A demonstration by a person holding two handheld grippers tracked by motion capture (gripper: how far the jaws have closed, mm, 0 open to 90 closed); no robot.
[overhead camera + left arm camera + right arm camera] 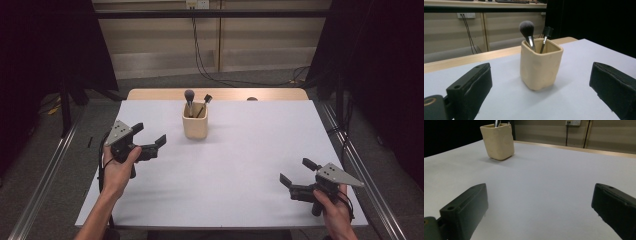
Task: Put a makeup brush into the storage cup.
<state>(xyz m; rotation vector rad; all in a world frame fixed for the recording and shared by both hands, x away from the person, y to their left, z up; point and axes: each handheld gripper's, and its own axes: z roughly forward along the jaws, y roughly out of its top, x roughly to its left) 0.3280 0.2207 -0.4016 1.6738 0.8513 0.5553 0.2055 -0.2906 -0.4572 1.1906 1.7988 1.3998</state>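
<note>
Count of items on the table (240, 170): one cream holder cup (195, 126), square-sided with rounded corners, and two brushes standing in it. The first is a round powder brush (189, 96) with a dark, grey-tipped head on a metal ferrule; the second is a smaller brush (206, 99) with a flat black head. Both lean with their heads above the rim. The cup stands upright on the white surface, toward the far edge, somewhat left of the centre line.

Grippers: two, one per hand.

Left gripper (149, 135): held above the left side of the table, pointed toward the cup. Jaws spread wide, with nothing between them and nothing touched. In the left gripper view the cup (540, 67) sits centred in the gap between the jaws but farther ahead, clear of both. The powder brush (527, 30) and the smaller brush (547, 32) are both visible above its rim.

Right gripper (298, 172): held over the near right corner, well apart from the cup. Jaws likewise spread wide and empty, touching nothing. In the right gripper view the cup (497, 142) appears far off at upper left, with bare table between.
</note>
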